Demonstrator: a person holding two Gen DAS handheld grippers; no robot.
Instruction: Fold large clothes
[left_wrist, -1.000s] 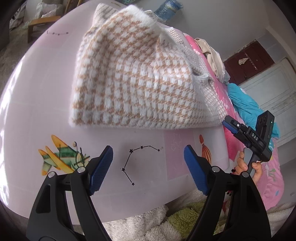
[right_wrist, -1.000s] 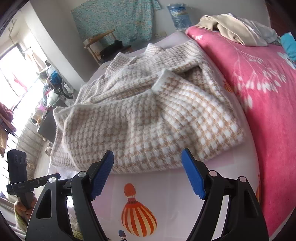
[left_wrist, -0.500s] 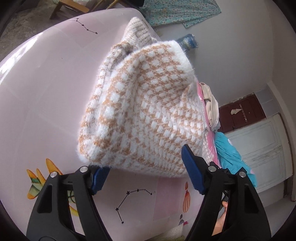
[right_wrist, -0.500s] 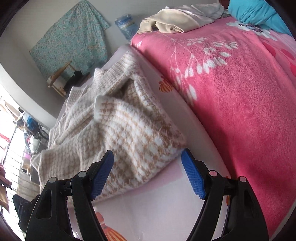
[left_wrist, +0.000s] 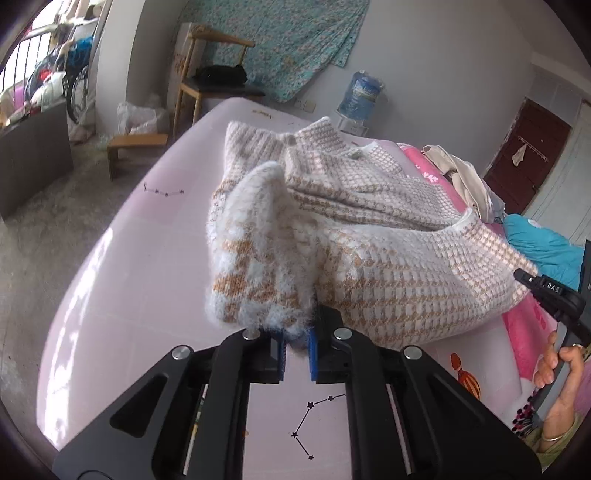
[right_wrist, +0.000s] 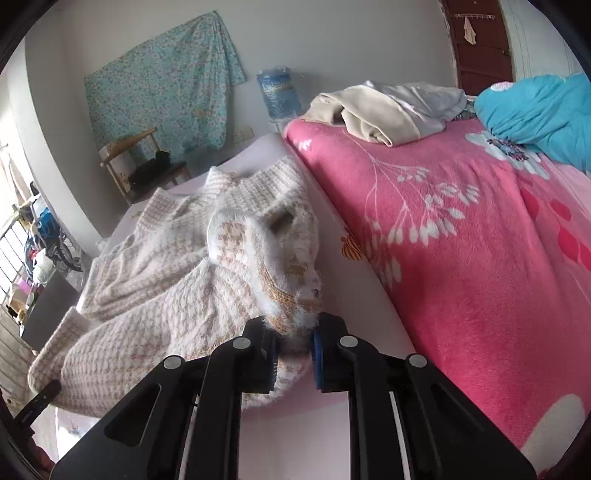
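A fuzzy white-and-tan houndstooth sweater (left_wrist: 388, 258) lies partly folded on a pale pink sheet (left_wrist: 147, 258). My left gripper (left_wrist: 295, 349) is shut on the sweater's near left corner and holds it lifted. My right gripper (right_wrist: 295, 354) is shut on the near right corner of the sweater (right_wrist: 166, 295). The right gripper also shows in the left wrist view (left_wrist: 550, 291), touching the sweater's right edge, held by a hand.
A pink floral blanket (right_wrist: 461, 258) covers the bed to the right, with a beige garment (right_wrist: 376, 110) and a blue garment (right_wrist: 535, 110) on it. A wooden chair (left_wrist: 210, 74), a low stool (left_wrist: 133, 144) and a water jug (left_wrist: 360, 96) stand beyond the bed.
Both grippers were open in front of the sweater's near edge. They moved in and closed on its two near corners, and the left corner is now raised.
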